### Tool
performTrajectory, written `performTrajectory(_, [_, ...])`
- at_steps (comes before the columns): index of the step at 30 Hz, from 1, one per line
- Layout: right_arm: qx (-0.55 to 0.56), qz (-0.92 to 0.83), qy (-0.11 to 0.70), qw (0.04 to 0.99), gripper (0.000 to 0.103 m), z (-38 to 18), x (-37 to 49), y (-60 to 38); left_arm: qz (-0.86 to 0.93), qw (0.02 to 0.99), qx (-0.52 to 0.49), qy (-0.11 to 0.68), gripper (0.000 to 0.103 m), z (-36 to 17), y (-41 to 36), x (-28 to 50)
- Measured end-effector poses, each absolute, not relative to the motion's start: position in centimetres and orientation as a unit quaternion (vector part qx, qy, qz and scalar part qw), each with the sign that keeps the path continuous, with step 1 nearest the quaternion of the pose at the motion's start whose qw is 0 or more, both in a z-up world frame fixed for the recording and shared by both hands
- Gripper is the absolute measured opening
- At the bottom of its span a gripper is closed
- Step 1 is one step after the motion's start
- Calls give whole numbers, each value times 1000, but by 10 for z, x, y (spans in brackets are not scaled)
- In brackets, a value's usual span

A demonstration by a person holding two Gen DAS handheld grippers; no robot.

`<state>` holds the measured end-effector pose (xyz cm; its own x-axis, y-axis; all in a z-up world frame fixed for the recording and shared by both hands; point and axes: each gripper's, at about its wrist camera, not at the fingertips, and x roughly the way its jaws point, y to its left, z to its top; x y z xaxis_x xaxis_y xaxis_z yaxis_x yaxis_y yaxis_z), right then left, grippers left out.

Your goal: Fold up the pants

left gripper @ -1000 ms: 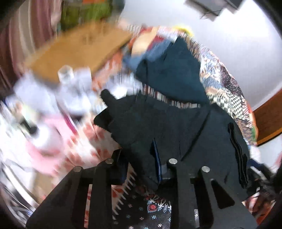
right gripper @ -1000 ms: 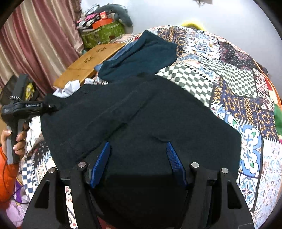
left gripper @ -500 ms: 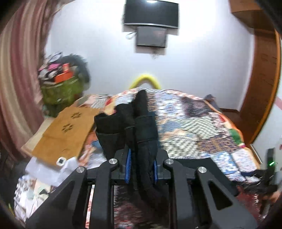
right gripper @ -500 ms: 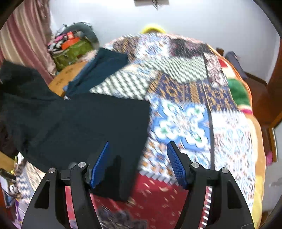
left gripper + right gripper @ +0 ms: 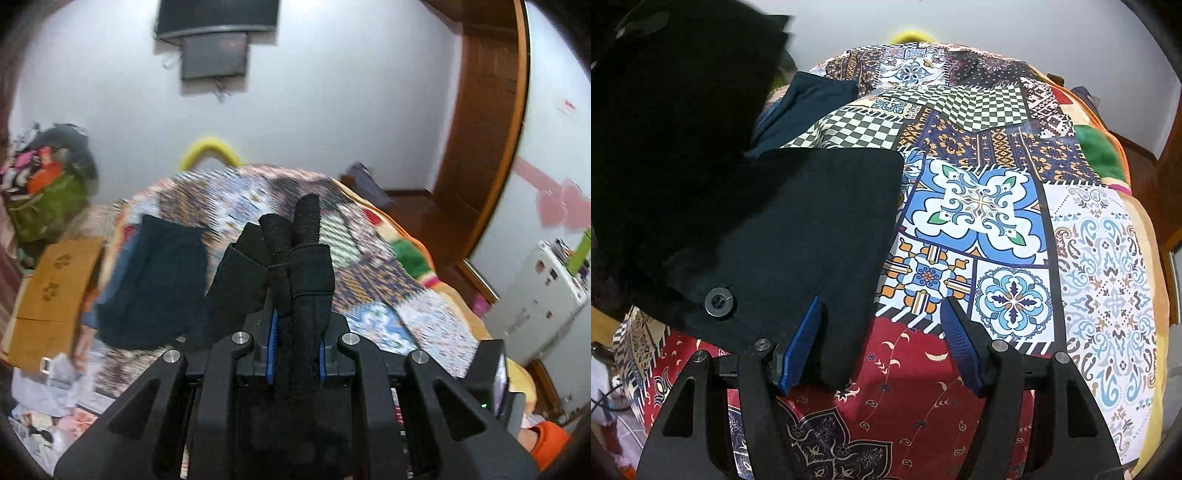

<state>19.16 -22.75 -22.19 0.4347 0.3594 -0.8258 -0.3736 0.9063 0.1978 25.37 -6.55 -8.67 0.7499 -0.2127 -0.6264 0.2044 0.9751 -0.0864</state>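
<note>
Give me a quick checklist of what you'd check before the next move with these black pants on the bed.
1. Left gripper has a firm hold: ok, its blue pads are shut on a bunched end of the pants.
2. Right gripper is free: ok, open, holding nothing.
3. Pants lie flat on the quilt: not ok, one part is lifted up at the left.
4. Button end sits flat on the quilt: ok.
5. Landing spot free: cannot tell; a dark blue garment lies close behind.
6. Edges line up: cannot tell, the lifted cloth hides them.
</note>
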Motion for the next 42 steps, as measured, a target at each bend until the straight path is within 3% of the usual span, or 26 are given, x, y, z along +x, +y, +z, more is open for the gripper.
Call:
performTrajectory(7, [-2, 218, 483, 848, 63, -222, 189, -232, -173, 883, 32, 435, 16, -140, -120, 265])
performTrajectory(9, [1, 218, 482, 849, 63, -222, 188, -233, -185, 867, 36, 461, 21, -151, -125, 264])
performTrajectory(11, [9, 217, 481, 850, 63, -220, 185, -237, -195, 854, 39, 481, 31, -159, -131, 262])
performTrajectory(14, [19, 214, 476, 853, 63, -217, 178, -242, -197, 853, 43, 482, 64, -159, -123, 254])
performTrajectory(15, [20, 214, 475, 854, 63, -216, 176, -242, -199, 857, 40, 473, 70, -153, -119, 249])
performTrajectory(23, [14, 216, 465, 858, 63, -207, 158, -248, -128, 898, 61, 417, 96, -127, -65, 255])
performTrajectory(33, [45, 199, 459, 865, 63, -201, 162, -259, -1, 891, 74, 447, 97, -160, 34, 327])
performTrajectory(42, [63, 187, 461, 865, 64, -201, 172, -265, -14, 820, 86, 566, 98, -259, 54, 393])
